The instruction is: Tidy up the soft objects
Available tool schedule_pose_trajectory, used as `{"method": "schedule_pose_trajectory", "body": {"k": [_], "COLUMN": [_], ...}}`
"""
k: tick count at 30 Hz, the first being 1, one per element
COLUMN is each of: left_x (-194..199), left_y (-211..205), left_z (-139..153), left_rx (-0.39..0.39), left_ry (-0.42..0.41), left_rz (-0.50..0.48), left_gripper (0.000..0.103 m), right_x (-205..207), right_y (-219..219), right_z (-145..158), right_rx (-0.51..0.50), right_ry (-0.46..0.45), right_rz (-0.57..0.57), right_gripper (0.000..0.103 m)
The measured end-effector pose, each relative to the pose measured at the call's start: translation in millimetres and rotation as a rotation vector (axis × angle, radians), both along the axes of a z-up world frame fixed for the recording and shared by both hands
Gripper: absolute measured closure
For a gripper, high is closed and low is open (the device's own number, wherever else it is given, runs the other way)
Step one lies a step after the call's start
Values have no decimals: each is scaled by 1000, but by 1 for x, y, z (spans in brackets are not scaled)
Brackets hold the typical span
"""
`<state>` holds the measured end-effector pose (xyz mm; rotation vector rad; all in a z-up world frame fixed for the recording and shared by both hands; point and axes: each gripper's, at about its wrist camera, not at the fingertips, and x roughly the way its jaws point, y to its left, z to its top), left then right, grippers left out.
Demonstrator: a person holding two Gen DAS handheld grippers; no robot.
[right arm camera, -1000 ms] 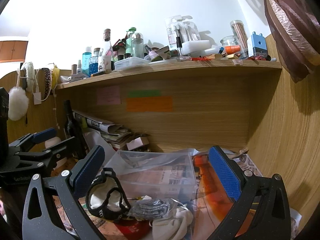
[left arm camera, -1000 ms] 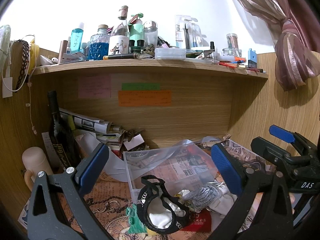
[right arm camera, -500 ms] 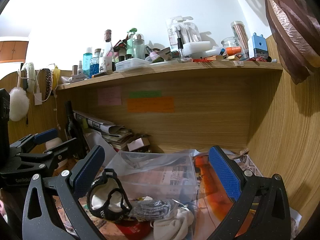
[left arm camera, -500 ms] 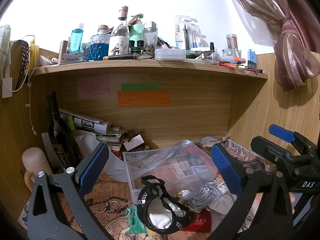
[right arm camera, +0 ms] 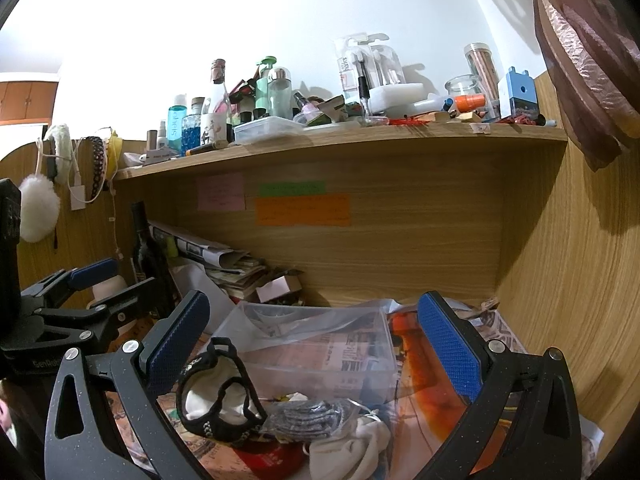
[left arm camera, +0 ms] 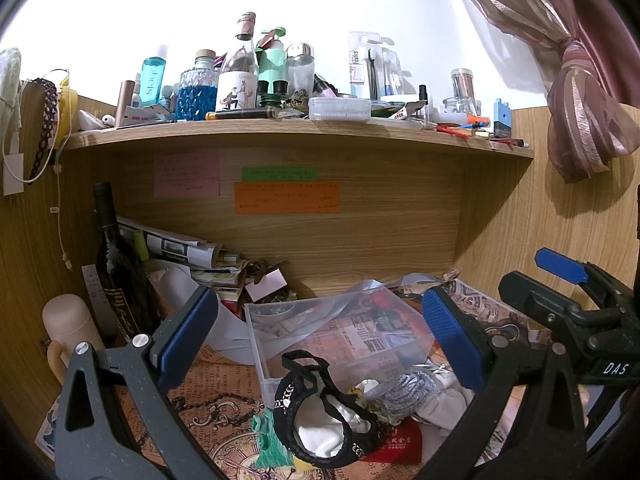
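A wooden alcove was closed in by a wood-grain back panel [left arm camera: 360, 240] and side walls. A cluttered shelf [left arm camera: 300, 130] spanned it beneath a brightly lit white wall [right arm camera: 240, 20]. A mauve curtain [left arm camera: 580, 80] was tied back at the right.

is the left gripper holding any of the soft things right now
No, the left gripper is open and empty above the black-trimmed cloth.

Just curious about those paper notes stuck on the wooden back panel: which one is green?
The narrow green strip, the smallest of the three. It sits directly above the wide orange note, with the squarer pink note to their left.
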<state>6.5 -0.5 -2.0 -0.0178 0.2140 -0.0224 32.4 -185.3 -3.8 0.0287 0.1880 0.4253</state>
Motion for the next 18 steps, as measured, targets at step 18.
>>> {"method": "schedule_pose_trajectory", "body": {"k": [18], "left_x": [7], "left_y": [1], "left_z": [-10], "left_rx": [-7], "left_ry": [37], "left_rz": [-22], "left_gripper": [0], "right_x": [9], "right_y": [-5], "right_z": [-10], "right_rx": [-6], "right_ry": [31], "right_rz": [-20], "right_gripper": [0]}}
